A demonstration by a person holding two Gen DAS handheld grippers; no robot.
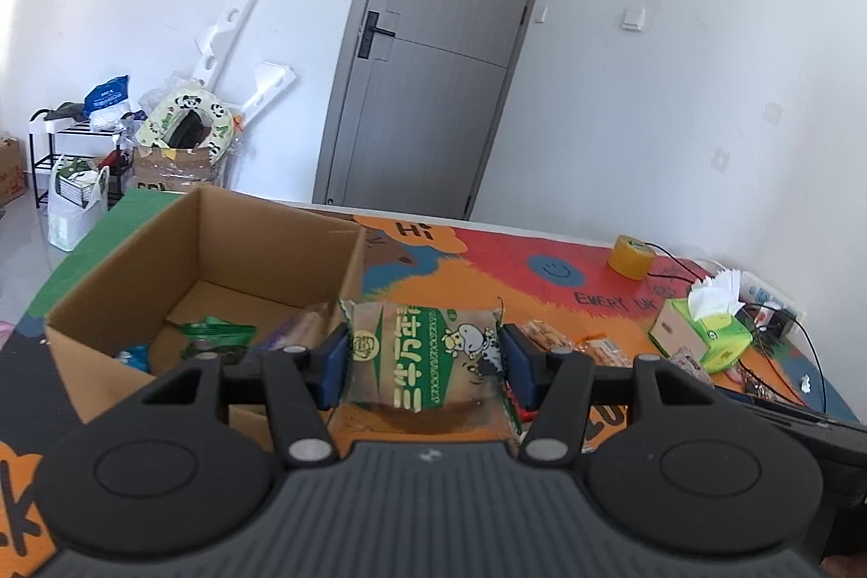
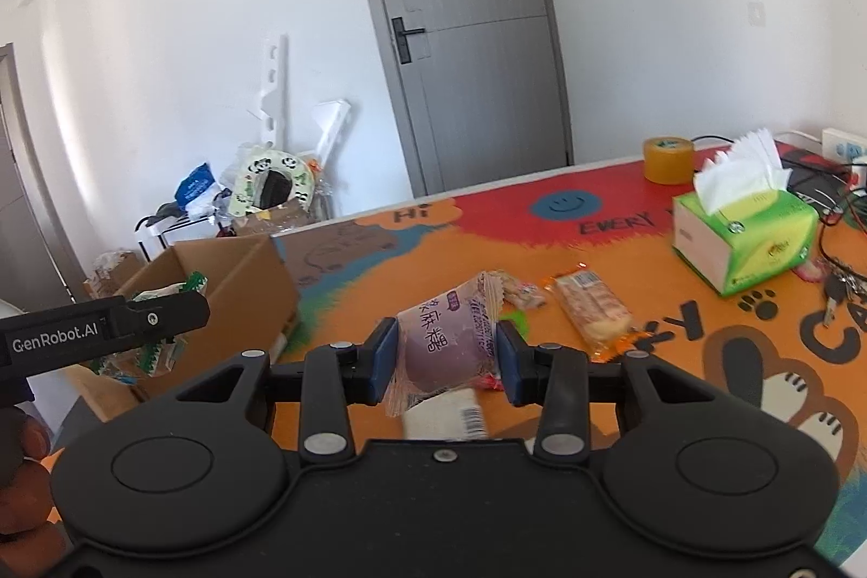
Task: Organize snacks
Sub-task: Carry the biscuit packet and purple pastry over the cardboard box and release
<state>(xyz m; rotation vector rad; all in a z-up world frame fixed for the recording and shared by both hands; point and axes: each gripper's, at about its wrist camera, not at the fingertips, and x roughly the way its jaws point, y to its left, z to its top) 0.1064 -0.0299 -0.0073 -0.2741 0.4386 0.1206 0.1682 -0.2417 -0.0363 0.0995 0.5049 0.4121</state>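
Snacks are being gathered on the bright orange and red cartoon-printed table mat (image 2: pixel 542 253). The left gripper (image 1: pixel 424 357) is clamping a green-and-clear crinkly packet with a cow picture (image 1: pixel 428 350) between its blue pads, holding it up just beside the right wall of the open brown cardboard box (image 1: pixel 135 285). Inside that box a dark green foil packet (image 1: pixel 214 334) is lying on the floor. The right gripper (image 2: pixel 445 357) is squeezing a pale purple round mochi packet (image 2: pixel 444 339) clear of the mat. Beyond it, a clear-and-orange wrapped rice cracker bar (image 2: pixel 590 307) and a smaller wrapped cracker packet (image 2: pixel 517 291) are lying near each other on the mat. Farther right, a green tissue box with white tissue sticking up (image 2: pixel 745 231) is standing near a yellow roll of tape (image 2: pixel 667 159).
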